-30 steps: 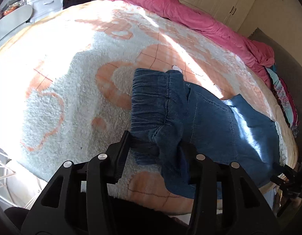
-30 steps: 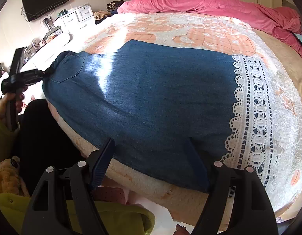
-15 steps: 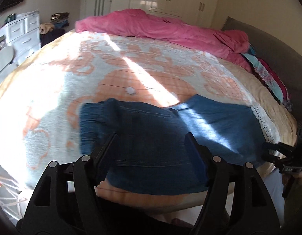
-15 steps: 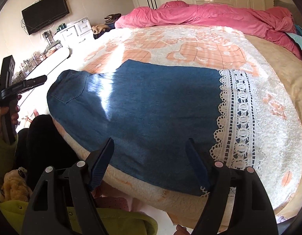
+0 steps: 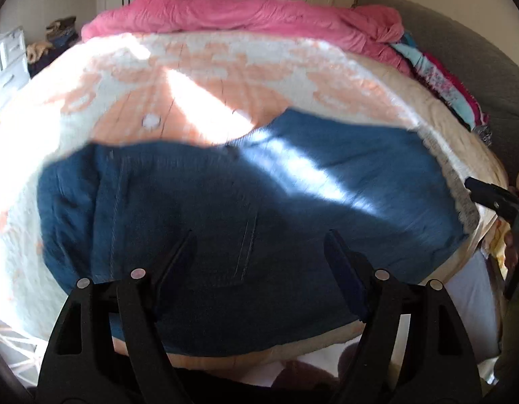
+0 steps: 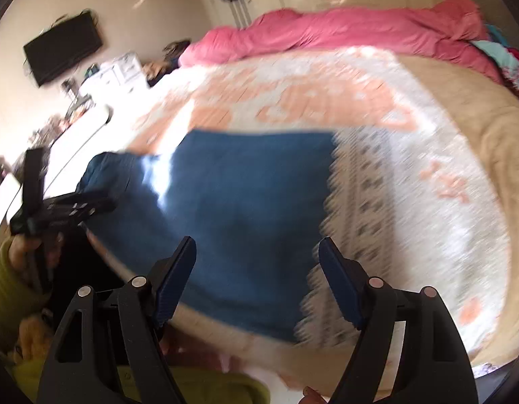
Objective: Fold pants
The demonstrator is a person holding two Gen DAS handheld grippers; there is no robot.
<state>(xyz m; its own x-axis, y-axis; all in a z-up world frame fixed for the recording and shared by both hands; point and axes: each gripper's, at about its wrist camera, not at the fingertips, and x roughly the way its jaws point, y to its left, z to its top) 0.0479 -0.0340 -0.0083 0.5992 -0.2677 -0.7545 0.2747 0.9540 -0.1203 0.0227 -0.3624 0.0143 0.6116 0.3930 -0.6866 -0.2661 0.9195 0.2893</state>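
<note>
The blue denim pants [image 5: 246,195] lie flat across the near edge of the bed, waistband at the left and white lace hem [image 6: 360,222] at the right. My left gripper [image 5: 259,242] is open and empty, above the waist end. My right gripper [image 6: 257,252] is open and empty, above the hem end of the pants [image 6: 232,202]. The left gripper also shows at the left of the right wrist view [image 6: 101,202], and the right gripper shows at the right edge of the left wrist view [image 5: 474,185]. Both views are blurred by motion.
The bed has a white and orange fleece blanket [image 5: 225,77]. A pink duvet [image 5: 246,10] is bunched at its far side. Folded colourful clothes [image 5: 441,84] lie at the far right. White drawers [image 6: 121,67] and a wall TV [image 6: 62,47] stand at the left.
My left gripper let go of the waistband and opened; the pants now lie flat. Both grippers have pulled back and the views have swung towards the far side of the bed.
</note>
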